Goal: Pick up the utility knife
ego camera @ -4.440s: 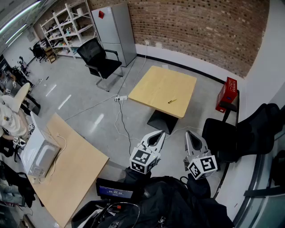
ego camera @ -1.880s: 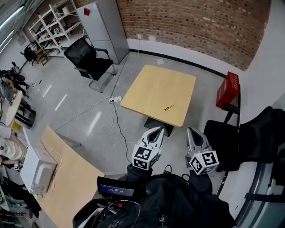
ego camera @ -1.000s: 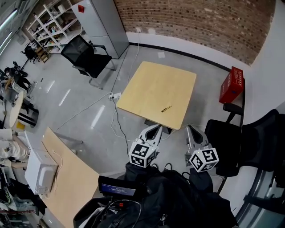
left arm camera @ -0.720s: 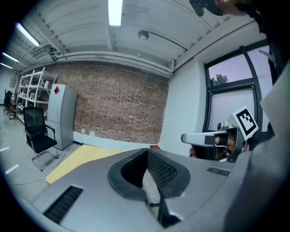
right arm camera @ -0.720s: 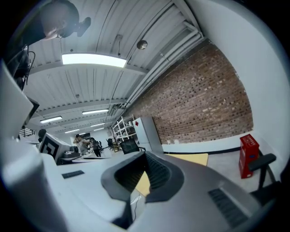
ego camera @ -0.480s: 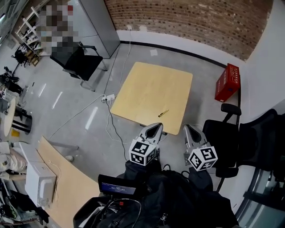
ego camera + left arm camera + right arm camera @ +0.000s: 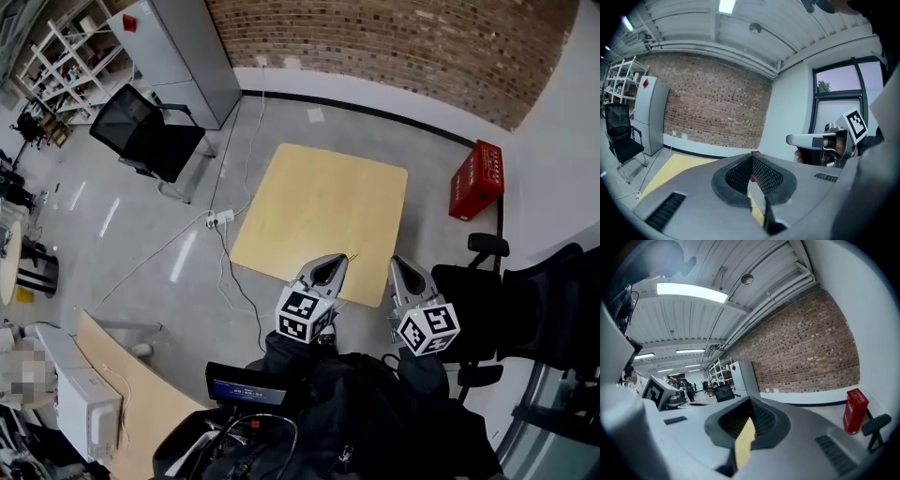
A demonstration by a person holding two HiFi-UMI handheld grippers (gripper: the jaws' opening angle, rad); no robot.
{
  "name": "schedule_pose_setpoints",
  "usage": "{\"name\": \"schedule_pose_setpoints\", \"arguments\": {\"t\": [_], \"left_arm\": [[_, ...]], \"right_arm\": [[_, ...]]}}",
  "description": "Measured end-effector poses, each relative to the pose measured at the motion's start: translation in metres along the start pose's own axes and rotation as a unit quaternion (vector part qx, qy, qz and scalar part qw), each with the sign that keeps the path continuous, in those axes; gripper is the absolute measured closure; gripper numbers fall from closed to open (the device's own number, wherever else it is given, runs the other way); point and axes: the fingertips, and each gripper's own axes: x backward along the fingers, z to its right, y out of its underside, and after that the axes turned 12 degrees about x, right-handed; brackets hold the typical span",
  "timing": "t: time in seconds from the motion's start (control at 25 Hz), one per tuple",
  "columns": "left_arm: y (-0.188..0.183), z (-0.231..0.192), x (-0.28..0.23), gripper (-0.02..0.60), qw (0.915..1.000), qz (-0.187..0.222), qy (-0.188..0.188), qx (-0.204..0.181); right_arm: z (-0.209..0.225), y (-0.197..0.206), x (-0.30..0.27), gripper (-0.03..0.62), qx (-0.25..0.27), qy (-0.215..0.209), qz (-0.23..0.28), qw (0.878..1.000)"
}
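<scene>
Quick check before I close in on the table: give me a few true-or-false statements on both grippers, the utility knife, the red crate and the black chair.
1. Both the left gripper and the right gripper have their jaws together with nothing between them. True.
2. The left gripper holds the utility knife. False: the knife lies on the table, near its near edge, just beyond that gripper's tip.
3. The red crate stands on the floor to the right of the table. True.
4. The black chair is tucked under the table. False: it stands well apart on the left, beside the grey cabinet.
</scene>
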Motion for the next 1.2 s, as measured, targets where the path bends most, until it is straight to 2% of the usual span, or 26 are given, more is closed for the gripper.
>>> {"name": "schedule_pose_setpoints", "arguments": {"t": [0.24,0.44,0.64,0.88,1.08,1.2], "left_arm": [[0.007,-0.031,-0.013,0.581,0.9994,-0.033,0.006,0.006],[0.033,-0.058,-0.029,0.581,0.9971,-0.075,0.002,0.011],[0.064,-0.066,-0.043,0.581,0.9928,-0.118,0.000,0.020],[0.093,-0.082,-0.061,0.581,0.9890,-0.143,-0.039,0.004],[0.132,-0.113,-0.083,0.581,0.9789,-0.194,-0.065,-0.011],[0.159,-0.127,-0.093,0.581,0.9710,-0.228,-0.073,0.002]], "right_arm": [[-0.001,0.003,-0.031,0.589,-0.004,0.005,-0.017,1.000],[-0.003,0.021,-0.049,0.589,-0.007,0.001,-0.037,0.999],[0.007,0.042,-0.048,0.589,-0.031,0.009,-0.063,0.997],[0.031,0.059,-0.050,0.589,-0.042,-0.007,-0.078,0.996],[0.053,0.069,-0.069,0.589,-0.047,-0.023,-0.091,0.995],[0.062,0.081,-0.073,0.589,-0.053,-0.028,-0.106,0.992]]}}
